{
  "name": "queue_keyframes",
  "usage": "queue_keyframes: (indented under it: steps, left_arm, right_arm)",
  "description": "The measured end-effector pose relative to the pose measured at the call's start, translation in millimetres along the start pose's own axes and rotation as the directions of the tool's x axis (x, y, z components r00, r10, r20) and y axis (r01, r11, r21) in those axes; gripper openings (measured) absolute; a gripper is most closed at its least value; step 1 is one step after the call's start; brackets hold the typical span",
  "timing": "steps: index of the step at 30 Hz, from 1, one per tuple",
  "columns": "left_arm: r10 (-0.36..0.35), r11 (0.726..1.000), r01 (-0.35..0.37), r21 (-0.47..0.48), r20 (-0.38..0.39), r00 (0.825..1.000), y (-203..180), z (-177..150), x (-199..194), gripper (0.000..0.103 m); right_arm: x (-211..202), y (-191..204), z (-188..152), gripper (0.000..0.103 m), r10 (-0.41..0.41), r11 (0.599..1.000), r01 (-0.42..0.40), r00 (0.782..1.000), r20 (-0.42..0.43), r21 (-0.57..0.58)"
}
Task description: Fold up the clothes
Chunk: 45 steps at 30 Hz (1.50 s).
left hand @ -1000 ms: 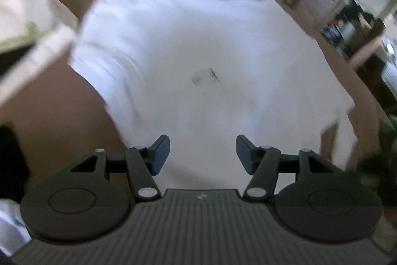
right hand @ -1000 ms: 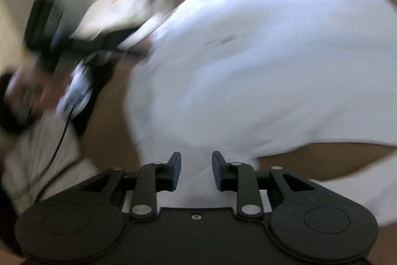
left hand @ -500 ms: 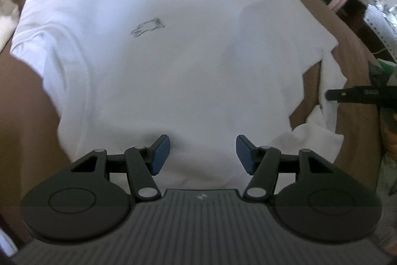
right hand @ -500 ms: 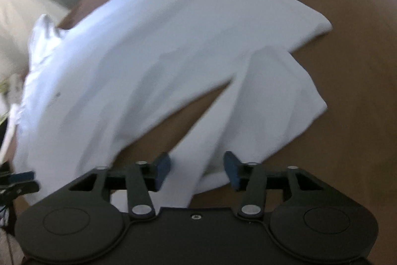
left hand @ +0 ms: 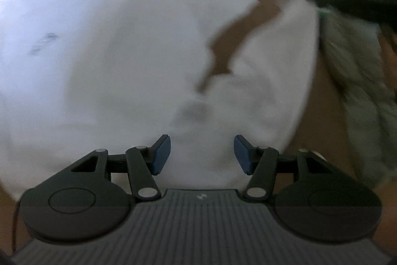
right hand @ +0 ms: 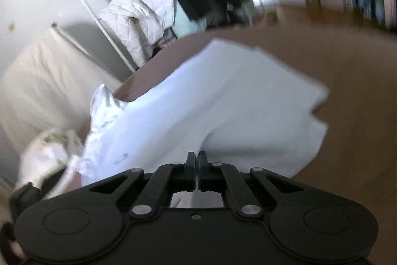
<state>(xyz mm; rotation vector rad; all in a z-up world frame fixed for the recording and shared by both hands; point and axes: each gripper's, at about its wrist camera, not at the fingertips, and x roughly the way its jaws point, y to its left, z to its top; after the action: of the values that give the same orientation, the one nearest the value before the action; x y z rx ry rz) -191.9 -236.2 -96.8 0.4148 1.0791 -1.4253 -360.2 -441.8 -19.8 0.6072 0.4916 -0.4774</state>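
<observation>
The right tool is closed, its two fingers pressed together with almost no gap. White cloth shows just behind the fingers and rises toward them, so it seems to pinch a part of the white shirt, probably the sleeve or the side edge near it. The left tool is open, with its blue pads wide apart, and it hangs over the shirt without holding anything.

The shirt lies spread on a brown surface; I cannot tell if this is a bed or a tabletop. Near the far corner of the shirt there is a pile of jackets against the wall. In the left view a green-grey cloth lies beside the sleeve of the shirt.

Some risks, in my judgement:

- The right tool may hold only one thin layer, so the cloth can slip out when it is pulled across.
- If the right tool lifts too fast, the whole shirt can slide on the surface, because the left tool does not press it down.
- Both views are blurred, so the fold line can come out crooked.
- The sleeve can catch the green-grey cloth beside it and drag it into the fold.
</observation>
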Motion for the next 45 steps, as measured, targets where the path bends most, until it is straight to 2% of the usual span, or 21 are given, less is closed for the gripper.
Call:
queue_keyframes:
  steps: [7, 10, 12, 14, 15, 16, 17, 18, 19, 20, 25, 29, 31, 33, 35, 37, 38, 39, 41, 42, 45]
  left_arm:
    - [-0.026, 0.999, 0.023, 0.046, 0.076, 0.997, -5.5, 4.9, -11.7, 0.063]
    - [-0.015, 1.0, 0.012, 0.027, 0.109, 0.994, 7.3, 7.8, -20.0, 0.069]
    - [-0.007, 1.0, 0.006, 0.011, 0.129, 0.992, 16.5, 9.7, -25.2, 0.088]
    - [-0.003, 0.997, 0.012, -0.074, 0.115, 0.993, 36.5, 8.8, -25.4, 0.088]
    - [0.001, 0.991, 0.014, -0.136, 0.108, 0.994, 49.0, 7.7, -25.3, 0.088]
    - [0.002, 0.981, 0.018, -0.195, 0.102, 0.995, 62.1, 6.8, -25.1, 0.087]
    - [0.003, 0.968, 0.024, -0.249, 0.104, 0.995, 73.8, 3.6, -25.0, 0.079]
    - [0.009, 0.955, 0.024, -0.296, 0.11, 0.994, 85.6, 0.6, -26.1, 0.053]
    - [0.012, 0.945, 0.024, -0.327, 0.108, 0.994, 95.9, -1.4, -27.0, 0.037]
    - [0.013, 0.933, 0.026, -0.358, 0.106, 0.994, 106.0, -3.4, -28.1, 0.007]
    - [-0.084, 0.871, 0.146, -0.469, 0.151, 0.985, 137.6, -10.7, -39.2, 0.007]
    - [-0.103, 0.836, 0.159, -0.525, 0.135, 0.986, 138.3, -17.5, -30.5, 0.011]
    - [-0.139, 0.818, 0.187, -0.544, 0.128, 0.982, 139.8, -18.2, -24.4, 0.024]
    - [-0.161, 0.827, 0.206, -0.523, 0.13, 0.978, 137.8, -16.0, -20.9, 0.049]
    - [-0.151, 0.837, 0.201, -0.509, 0.139, 0.979, 135.1, -13.0, -18.5, 0.051]
    - [-0.109, 0.861, 0.164, -0.481, 0.14, 0.984, 133.0, -9.6, -17.8, 0.032]
    - [-0.099, 0.878, 0.148, -0.455, 0.131, 0.986, 128.7, -8.7, -16.2, 0.005]
    - [-0.095, 0.889, 0.14, -0.437, 0.124, 0.988, 119.1, -8.6, -12.0, 0.006]
    - [-0.103, 0.89, 0.148, -0.431, 0.126, 0.987, 106.5, -12.6, -22.6, 0.006]
    - [-0.122, 0.883, 0.167, -0.438, 0.129, 0.984, 98.2, -13.3, -31.5, 0.005]
    - [-0.14, 0.883, 0.182, -0.434, 0.127, 0.982, 74.7, -31.3, -64.3, 0.006]
  right_arm:
    - [14.3, 72.7, 52.3, 0.003, 0.107, 0.976, -0.087, 0.99, 0.088, -0.201]
    - [35.9, 119.5, 103.9, 0.003, 0.22, 0.929, -0.189, 0.973, 0.065, -0.319]
    - [66.1, 163.2, 126.3, 0.003, 0.243, 0.882, -0.204, 0.969, 0.039, -0.424]
    - [107.8, 204.1, 139.9, 0.006, 0.239, 0.833, -0.209, 0.971, -0.007, -0.511]
    - [131.3, 219.4, 140.2, 0.013, 0.229, 0.826, -0.209, 0.973, -0.028, -0.523]
    - [152.7, 229.6, 138.3, 0.032, 0.214, 0.833, -0.21, 0.975, -0.052, -0.513]
    - [170.8, 234.8, 135.6, 0.04, 0.197, 0.842, -0.212, 0.977, -0.083, -0.496]
    - [183.2, 235.1, 130.1, 0.044, 0.181, 0.849, -0.207, 0.978, -0.102, -0.485]
    - [190.2, 230.5, 122.7, 0.044, 0.165, 0.856, -0.196, 0.98, -0.107, -0.478]
    - [193.2, 221.8, 114.8, 0.045, 0.154, 0.864, -0.189, 0.982, -0.111, -0.467]
    - [185.1, 144.9, 75.6, 0.05, 0.177, 0.917, -0.223, 0.97, -0.163, -0.33]
    - [176.0, 90.1, 43.3, 0.05, 0.248, 0.928, -0.316, 0.92, -0.303, -0.199]
    - [166.1, 72.0, 25.3, 0.051, 0.29, 0.919, -0.362, 0.889, -0.355, -0.156]
    - [162.1, 59.4, 4.9, 0.058, 0.333, 0.915, -0.395, 0.858, -0.391, -0.088]
    - [167.7, 50.1, -14.8, 0.063, 0.352, 0.919, -0.393, 0.84, -0.414, -0.017]
    - [181.7, 46.8, -29.2, 0.064, 0.344, 0.931, -0.364, 0.838, -0.423, 0.036]
    - [189.4, 45.2, -35.3, 0.064, 0.338, 0.936, -0.347, 0.838, -0.428, 0.059]
    - [197.6, 43.9, -40.7, 0.064, 0.333, 0.939, -0.336, 0.835, -0.438, 0.073]
    - [207.3, 43.5, -49.7, 0.043, 0.363, 0.926, -0.369, 0.81, -0.46, 0.081]
    - [202.4, 46.5, -49.1, 0.008, 0.412, 0.9, -0.429, 0.783, -0.467, 0.075]
    - [163.1, 58.9, -37.9, 0.006, 0.59, 0.76, -0.649, 0.664, -0.459, 0.038]
